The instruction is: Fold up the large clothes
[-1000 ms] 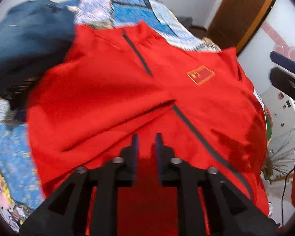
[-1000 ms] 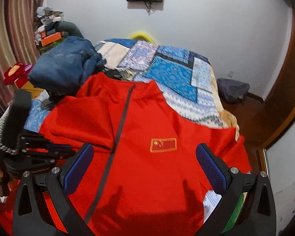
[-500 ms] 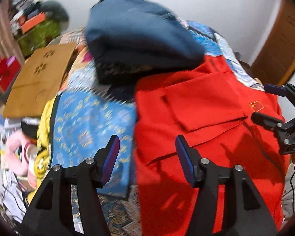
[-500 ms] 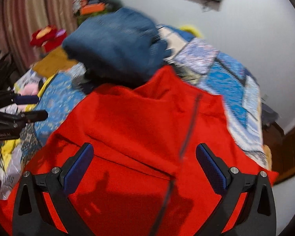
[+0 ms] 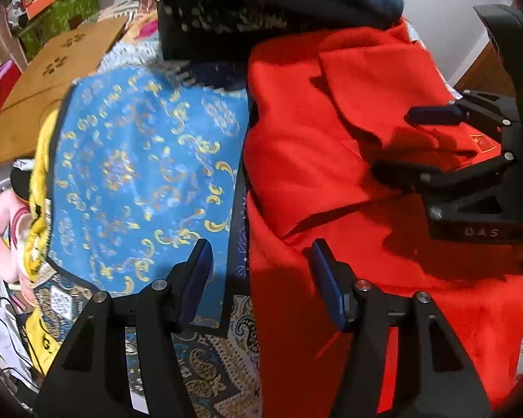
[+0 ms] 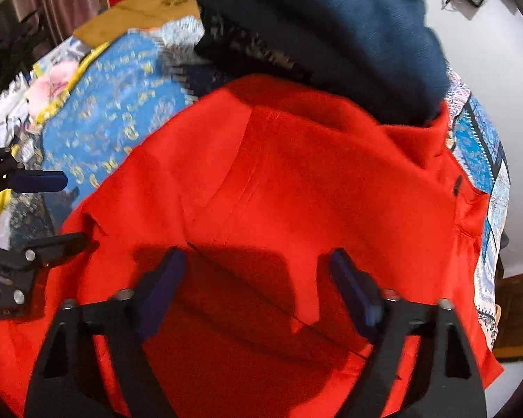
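Lying flat on the bed, the red jacket [image 6: 296, 188] has one sleeve already folded across its chest, so I judge the fold is partly done. My right gripper [image 6: 258, 292] hangs over the lower middle of the jacket, fingers spread wide, holding nothing. My left gripper [image 5: 258, 278] is also spread and empty, just over the jacket's left edge, where red cloth meets the blue patterned bedcover [image 5: 139, 160]. I think the next move is to pinch this side edge and bring it over toward the middle. Beyond the collar, a pile of dark blue clothes [image 6: 331, 28] touches the jacket, so room there is little. The bedcover on the left gives open room.
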A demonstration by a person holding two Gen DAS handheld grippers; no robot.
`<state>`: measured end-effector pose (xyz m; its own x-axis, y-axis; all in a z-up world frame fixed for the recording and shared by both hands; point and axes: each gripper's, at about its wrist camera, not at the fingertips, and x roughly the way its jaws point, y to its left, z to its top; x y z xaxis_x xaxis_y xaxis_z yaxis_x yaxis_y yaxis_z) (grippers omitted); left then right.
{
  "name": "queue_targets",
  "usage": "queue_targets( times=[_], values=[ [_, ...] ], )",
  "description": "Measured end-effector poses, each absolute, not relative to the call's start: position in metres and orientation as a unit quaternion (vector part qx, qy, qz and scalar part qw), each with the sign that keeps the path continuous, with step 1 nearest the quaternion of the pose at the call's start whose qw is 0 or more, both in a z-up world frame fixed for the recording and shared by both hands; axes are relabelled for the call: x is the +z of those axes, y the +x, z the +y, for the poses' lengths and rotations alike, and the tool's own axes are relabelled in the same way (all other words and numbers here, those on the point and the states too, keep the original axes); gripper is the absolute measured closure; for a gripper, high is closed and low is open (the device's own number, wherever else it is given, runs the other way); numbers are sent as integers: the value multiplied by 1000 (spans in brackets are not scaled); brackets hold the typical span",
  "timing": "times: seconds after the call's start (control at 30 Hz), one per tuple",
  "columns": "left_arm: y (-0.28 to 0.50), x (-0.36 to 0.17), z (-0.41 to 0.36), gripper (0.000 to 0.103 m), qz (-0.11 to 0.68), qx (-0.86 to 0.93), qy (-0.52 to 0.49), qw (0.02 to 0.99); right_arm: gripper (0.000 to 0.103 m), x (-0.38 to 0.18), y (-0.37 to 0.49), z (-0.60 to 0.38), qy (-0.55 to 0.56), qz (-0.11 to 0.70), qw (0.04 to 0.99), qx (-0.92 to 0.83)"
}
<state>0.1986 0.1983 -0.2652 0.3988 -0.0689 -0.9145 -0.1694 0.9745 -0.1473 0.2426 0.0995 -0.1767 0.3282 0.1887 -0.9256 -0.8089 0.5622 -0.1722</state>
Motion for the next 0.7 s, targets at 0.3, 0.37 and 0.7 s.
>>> queue_targets(
  times=[0.3, 0.37, 0.7],
  values=[
    [220, -275, 191, 45, 550, 45, -114, 826, 95, -145, 254, 65, -217, 472, 783, 340],
    [224, -276, 190, 45, 552, 52, -114, 825, 96, -128, 257, 52, -193, 458, 800, 338],
    [235, -258, 195, 45, 522, 101, -97, 841, 96, -15, 293, -44, -29, 363, 890, 274]
  ],
)
